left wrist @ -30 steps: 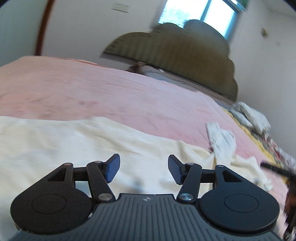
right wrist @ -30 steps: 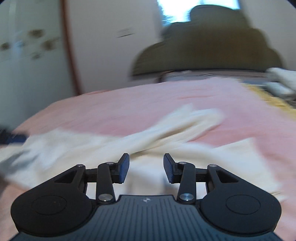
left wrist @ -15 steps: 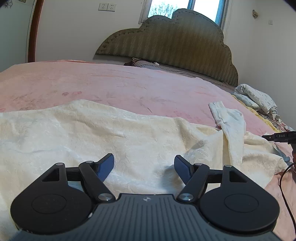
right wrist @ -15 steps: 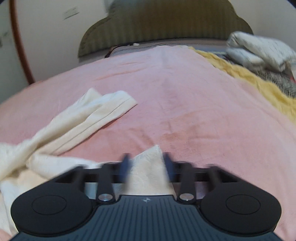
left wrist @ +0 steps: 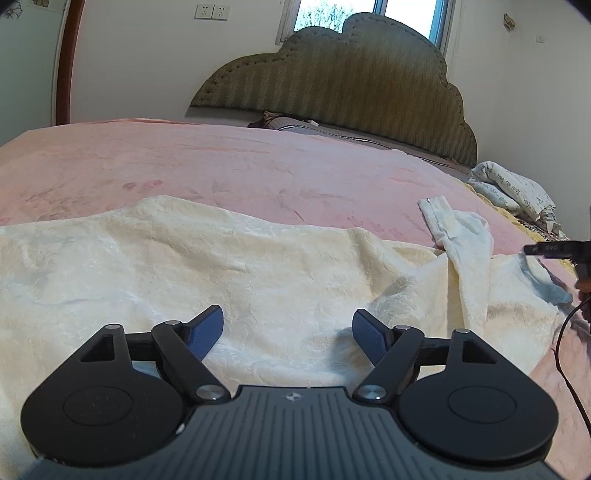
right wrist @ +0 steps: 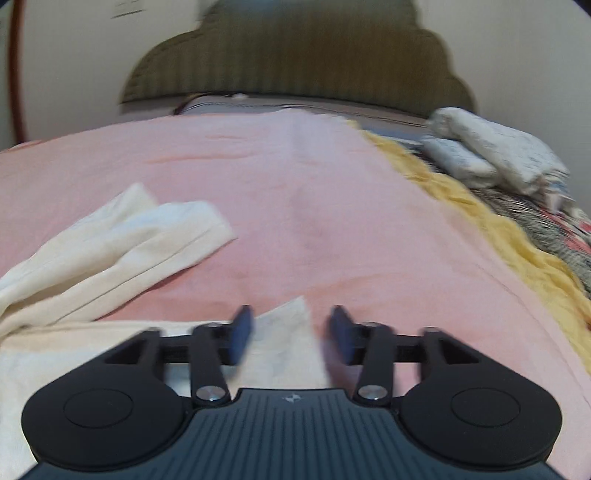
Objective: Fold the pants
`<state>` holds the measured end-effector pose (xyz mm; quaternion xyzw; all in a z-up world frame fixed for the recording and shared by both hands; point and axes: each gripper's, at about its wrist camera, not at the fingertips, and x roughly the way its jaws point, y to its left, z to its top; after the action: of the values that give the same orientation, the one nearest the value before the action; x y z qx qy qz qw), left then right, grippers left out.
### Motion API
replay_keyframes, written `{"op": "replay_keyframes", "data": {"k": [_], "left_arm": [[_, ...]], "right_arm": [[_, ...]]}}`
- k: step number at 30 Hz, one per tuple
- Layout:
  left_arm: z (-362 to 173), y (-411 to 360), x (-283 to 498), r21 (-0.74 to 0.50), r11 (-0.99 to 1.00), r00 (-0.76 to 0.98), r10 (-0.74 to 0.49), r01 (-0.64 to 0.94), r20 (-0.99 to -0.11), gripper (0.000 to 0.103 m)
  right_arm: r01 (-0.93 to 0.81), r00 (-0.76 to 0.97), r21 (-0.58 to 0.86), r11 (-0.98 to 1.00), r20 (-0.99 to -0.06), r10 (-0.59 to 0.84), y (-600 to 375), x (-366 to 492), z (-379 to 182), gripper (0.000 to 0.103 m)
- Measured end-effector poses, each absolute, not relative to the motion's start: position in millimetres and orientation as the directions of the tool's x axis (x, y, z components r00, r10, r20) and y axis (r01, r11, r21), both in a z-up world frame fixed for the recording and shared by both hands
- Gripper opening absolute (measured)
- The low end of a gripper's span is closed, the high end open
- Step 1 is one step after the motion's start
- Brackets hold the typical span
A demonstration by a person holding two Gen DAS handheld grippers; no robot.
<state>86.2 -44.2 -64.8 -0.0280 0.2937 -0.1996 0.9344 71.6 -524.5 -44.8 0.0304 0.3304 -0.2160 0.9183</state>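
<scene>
**Cream pants spread on the pink bed, both grippers open above them**

Landmark: headboard (left wrist: 343, 77), olive green, scalloped top, standing against the far wall under a window (left wrist: 373, 11).

- Bed cover (left wrist: 240, 162): pink, running from the headboard down toward both grippers.
- Pants (left wrist: 184, 266): cream, textured fabric, lying wide and mostly flat across the end of the cover farthest from the headboard. One twisted leg (left wrist: 458, 236) reaches up toward the headboard on the right side of the garment.
- Same pants in the right wrist view (right wrist: 110, 243): the leg's hem lies loosely folded on the pink cover (right wrist: 295, 192), pointing toward the headboard (right wrist: 295, 55); a pointed corner of the fabric sits between the tool's fingers.
- Left gripper (left wrist: 288, 328): fingers spread wide, blue pads over the cloth, nothing pinched.
- Right gripper (right wrist: 291, 332): fingers apart, blurred, either side of the fabric corner; whether they touch it I cannot tell.
- Yellow blanket (right wrist: 480, 229): along the cover's right edge.
- Folded white bedding (right wrist: 491, 151): near the headboard's right end.
- Wall sockets (left wrist: 212, 12): left of the headboard.
</scene>
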Motion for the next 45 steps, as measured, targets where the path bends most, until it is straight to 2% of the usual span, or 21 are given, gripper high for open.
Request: {"op": "replay_keyframes", "data": {"k": [2,3,6,9,11,12,14,16,17,19,20,21,22,23,25,27,29,31,37,41,45], "left_arm": [[-65,-44,86,-0.169,0.918,0.746,-0.392,0.36,-0.539,0.081],[-65,-45,86,-0.167,0.918,0.746,-0.391,0.36,-0.539,0.081],[-65,-45,86,-0.163,0.918,0.745,-0.39,0.362,-0.541,0.082],[-65,-45,86,-0.166,0.917,0.744,-0.393,0.363,-0.541,0.083],[-65,-45,86,-0.172,0.915,0.742,-0.397,0.365,-0.54,0.083],[-65,-45,86,-0.175,0.914,0.741,-0.401,0.367,-0.539,0.085],[-65,-44,86,-0.178,0.912,0.739,-0.405,0.37,-0.539,0.087],[-65,-45,86,-0.176,0.912,0.738,-0.405,0.372,-0.54,0.088],[-65,-45,86,-0.175,0.911,0.737,-0.406,0.373,-0.541,0.089],[-65,-46,86,-0.175,0.91,0.736,-0.407,0.375,-0.542,0.09],[-65,-46,86,-0.175,0.91,0.735,-0.408,0.376,-0.542,0.09],[-65,-46,86,-0.177,0.909,0.734,-0.41,0.378,-0.542,0.091],[-65,-46,86,-0.178,0.908,0.733,-0.412,0.379,-0.542,0.091],[-65,-46,86,-0.178,0.908,0.732,-0.413,0.38,-0.542,0.092],[-65,-47,87,-0.178,0.907,0.731,-0.414,0.381,-0.543,0.093],[-65,-48,86,-0.174,0.906,0.729,-0.414,0.385,-0.545,0.094],[-65,-48,86,-0.169,0.906,0.729,-0.413,0.387,-0.546,0.095],[-65,-48,86,-0.171,0.906,0.728,-0.414,0.388,-0.546,0.095],[-65,-46,87,-0.183,0.902,0.725,-0.424,0.391,-0.542,0.096],[-66,-45,89,-0.191,0.899,0.723,-0.432,0.394,-0.54,0.097],[-66,-43,89,-0.205,0.894,0.718,-0.444,0.399,-0.536,0.099]], "right_arm": [[0.507,0.704,-0.074,0.859,-0.54,-0.461,-522,47,-30,0.063],[0.507,0.735,-0.021,0.862,-0.511,-0.445,-519,31,-21,0.065],[0.3,0.838,0.162,0.94,-0.516,-0.178,-499,1,-11,0.064],[0.105,0.784,0.147,0.984,-0.621,0.009,-462,-8,-26,0.067],[0.088,0.709,0.027,0.996,-0.704,-0.044,-448,-10,-49,0.072],[0.11,0.743,0.013,0.994,-0.665,-0.074,-452,-18,-54,0.079],[0.294,0.711,-0.008,0.956,-0.666,-0.225,-468,-22,-53,0.077],[0.394,0.696,-0.027,0.919,-0.644,-0.317,-460,-19,-42,0.08],[0.365,0.715,-0.016,0.931,-0.636,-0.291,-449,-16,-36,0.08],[0.183,0.772,0.056,0.982,-0.627,-0.108,-429,-11,-32,0.08],[0.102,0.764,0.057,0.993,-0.643,-0.042,-417,-4,-35,0.081],[0.058,0.72,0.011,0.998,-0.693,-0.034,-406,5,-44,0.081],[0.048,0.68,-0.053,0.997,-0.73,-0.072,-399,12,-54,0.097],[0.089,0.71,-0.063,0.994,-0.696,-0.107,-403,13,-58,0.102],[0.241,0.682,-0.013,0.97,-0.709,-0.179,-423,21,-61,0.103],[0.422,0.674,0.032,0.906,-0.679,-0.29,-432,27,-51,0.103],[0.502,0.68,0.095,0.86,-0.657,-0.324,-434,40,-37,0.103],[0.511,0.695,0.114,0.852,-0.639,-0.331,-426,64,-25,0.103],[0.382,0.72,-0.157,0.911,-0.568,-0.399,-377,145,-3,0.103],[0.29,0.635,-0.341,0.894,-0.63,-0.446,-343,208,-18,0.103],[0.204,0.575,-0.424,0.882,-0.678,-0.458,-333,251,-46,0.103]]}}
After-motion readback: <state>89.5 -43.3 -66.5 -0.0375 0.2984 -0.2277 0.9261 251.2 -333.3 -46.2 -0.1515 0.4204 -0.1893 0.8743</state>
